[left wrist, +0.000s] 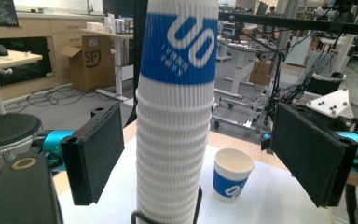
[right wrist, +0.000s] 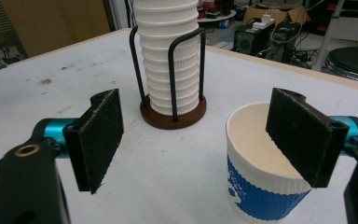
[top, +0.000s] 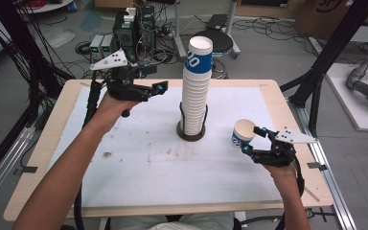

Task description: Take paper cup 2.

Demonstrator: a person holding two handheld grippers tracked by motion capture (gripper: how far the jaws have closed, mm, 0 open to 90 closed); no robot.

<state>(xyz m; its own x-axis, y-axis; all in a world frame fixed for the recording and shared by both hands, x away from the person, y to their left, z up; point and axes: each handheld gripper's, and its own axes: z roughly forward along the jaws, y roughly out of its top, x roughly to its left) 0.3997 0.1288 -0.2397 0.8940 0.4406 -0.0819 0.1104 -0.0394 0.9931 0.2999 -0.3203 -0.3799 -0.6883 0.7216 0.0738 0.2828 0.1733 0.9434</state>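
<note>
Evidently light and easily crushed, the stacked paper cups (left wrist: 175, 121) between the open left gripper (left wrist: 209, 154) jaws want gentle side pressure, while the open right gripper (right wrist: 205, 144) straddles 1 cup's (right wrist: 261, 186) rim.

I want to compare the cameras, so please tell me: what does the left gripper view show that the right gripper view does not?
The left gripper view alone shows the blue logo band on the top cup of the stack, seen between the open left tool, and the whole single cup standing upright on the table.

The right gripper view alone shows the brown round base and black wire holder around the stack, with the single cup close beside one pad of the open right tool.

Both show the cup stack and the white table surface.
</note>
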